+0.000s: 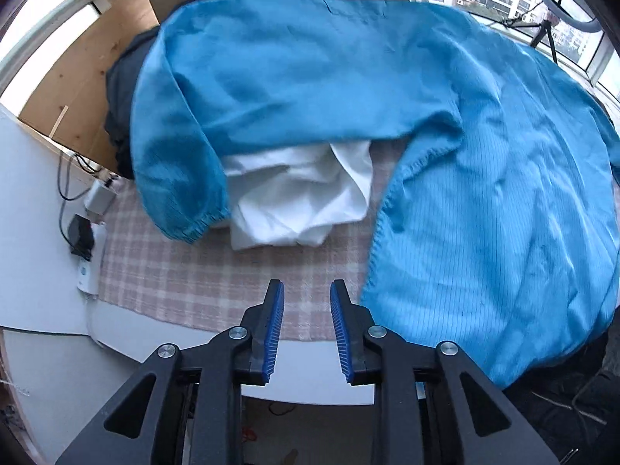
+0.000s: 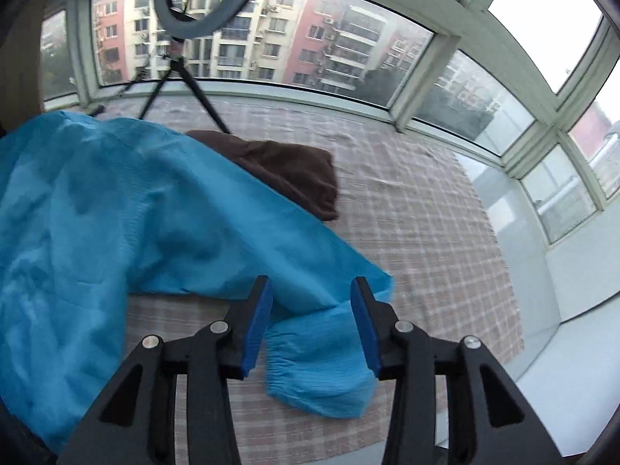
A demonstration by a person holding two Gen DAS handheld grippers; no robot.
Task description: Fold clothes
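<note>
While the blue jacket lies spread over the plaid tabletop (white cloth poking out underneath), the left gripper hovers empty, fingers narrowly apart, and the right gripper has fingers wide, straddling the cuffed sleeve.
</note>
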